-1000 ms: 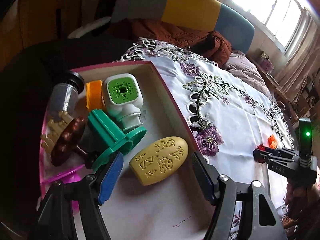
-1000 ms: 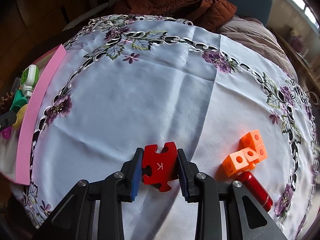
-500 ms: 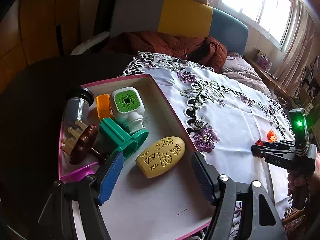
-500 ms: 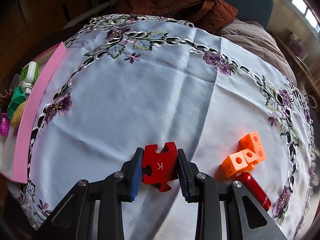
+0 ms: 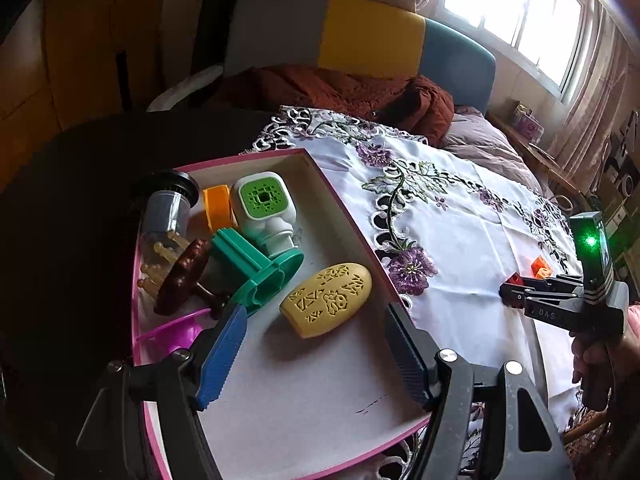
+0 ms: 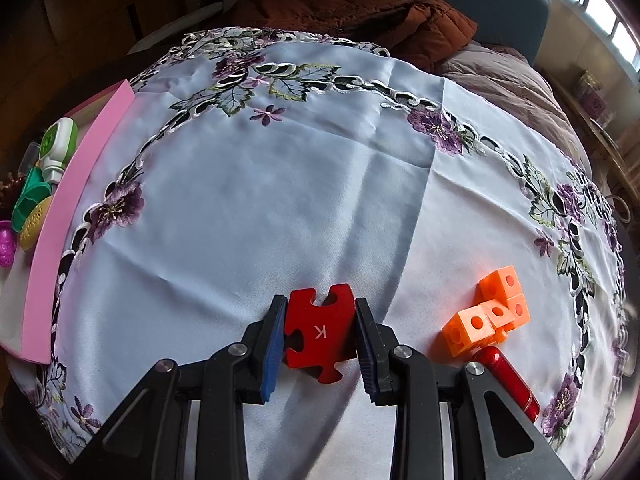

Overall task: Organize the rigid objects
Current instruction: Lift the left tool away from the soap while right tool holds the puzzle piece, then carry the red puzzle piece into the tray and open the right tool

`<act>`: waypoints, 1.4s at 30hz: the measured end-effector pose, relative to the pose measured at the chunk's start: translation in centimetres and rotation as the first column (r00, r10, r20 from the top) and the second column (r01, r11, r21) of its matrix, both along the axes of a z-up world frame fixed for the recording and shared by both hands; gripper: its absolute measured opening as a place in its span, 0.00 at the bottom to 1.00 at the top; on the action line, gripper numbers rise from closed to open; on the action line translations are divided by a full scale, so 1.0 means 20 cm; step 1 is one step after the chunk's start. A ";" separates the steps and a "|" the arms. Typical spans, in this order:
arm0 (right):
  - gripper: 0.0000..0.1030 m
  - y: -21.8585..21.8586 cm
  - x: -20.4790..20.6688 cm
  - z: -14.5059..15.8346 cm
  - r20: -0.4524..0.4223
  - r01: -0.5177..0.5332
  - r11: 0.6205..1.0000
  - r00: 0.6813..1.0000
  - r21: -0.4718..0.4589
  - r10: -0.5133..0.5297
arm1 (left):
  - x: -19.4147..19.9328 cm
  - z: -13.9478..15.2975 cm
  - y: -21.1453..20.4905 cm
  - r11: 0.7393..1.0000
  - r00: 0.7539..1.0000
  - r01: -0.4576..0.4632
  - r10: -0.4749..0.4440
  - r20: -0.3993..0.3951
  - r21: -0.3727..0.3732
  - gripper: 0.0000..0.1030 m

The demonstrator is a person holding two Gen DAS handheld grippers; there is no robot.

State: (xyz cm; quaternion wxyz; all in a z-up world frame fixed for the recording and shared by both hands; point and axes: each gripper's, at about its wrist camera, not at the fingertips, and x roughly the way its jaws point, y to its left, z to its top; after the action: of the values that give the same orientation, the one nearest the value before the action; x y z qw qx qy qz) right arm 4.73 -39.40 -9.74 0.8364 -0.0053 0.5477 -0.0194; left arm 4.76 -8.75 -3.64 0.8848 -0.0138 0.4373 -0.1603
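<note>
A red puzzle piece (image 6: 318, 330) marked K sits clamped between the pads of my right gripper (image 6: 320, 350), just over the white embroidered tablecloth (image 6: 260, 200). My left gripper (image 5: 316, 354) hangs open and empty above the pink-rimmed box (image 5: 344, 216). In the box lie a yellow patterned oval (image 5: 330, 300), a green stamp (image 5: 256, 270), a white bottle with a green top (image 5: 266, 208), an orange piece (image 5: 218, 208), a dark jar (image 5: 168, 208), a brown wooden piece (image 5: 182, 278) and a magenta item (image 5: 176, 334). From the left wrist view the right gripper (image 5: 510, 294) shows far right.
Orange linked cubes (image 6: 490, 312) and a red cylinder (image 6: 508, 376) lie on the cloth right of my right gripper. The pink box wall (image 6: 68, 216) stands at the cloth's left edge. A rust-coloured jacket (image 5: 340, 92) and a chair sit beyond the table.
My left gripper has pulled up and back from the box, so more of its floor and near rim shows. The right gripper keeps still with the red piece.
</note>
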 end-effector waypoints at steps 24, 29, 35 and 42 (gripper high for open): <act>0.32 0.04 -0.01 0.01 0.011 -0.027 0.998 1.000 -0.061 0.027 | -0.11 0.07 0.70 0.952 0.952 -0.306 0.306 0.008 -0.032 0.67; 0.32 0.03 -0.01 0.01 0.010 -0.016 0.999 1.000 -0.049 0.017 | -0.11 -0.01 0.76 0.940 0.941 -0.339 0.338 -0.028 -0.033 0.67; 0.31 0.02 0.01 0.01 -0.003 -0.004 1.000 1.000 -0.030 0.004 | -0.11 -0.03 0.74 0.949 0.949 -0.313 0.312 -0.034 -0.039 0.67; 0.31 0.21 -0.02 0.17 0.070 -0.086 0.995 0.994 0.049 0.082 | -0.10 -0.03 0.77 0.939 0.941 -0.338 0.336 -0.040 -0.056 0.67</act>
State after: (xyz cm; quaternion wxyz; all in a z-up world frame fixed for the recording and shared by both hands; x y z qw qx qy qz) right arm 4.29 -35.14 -6.36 0.8546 -0.0059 0.5185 0.0299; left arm 2.75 6.66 -4.20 0.8916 -0.1183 0.4365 -0.0198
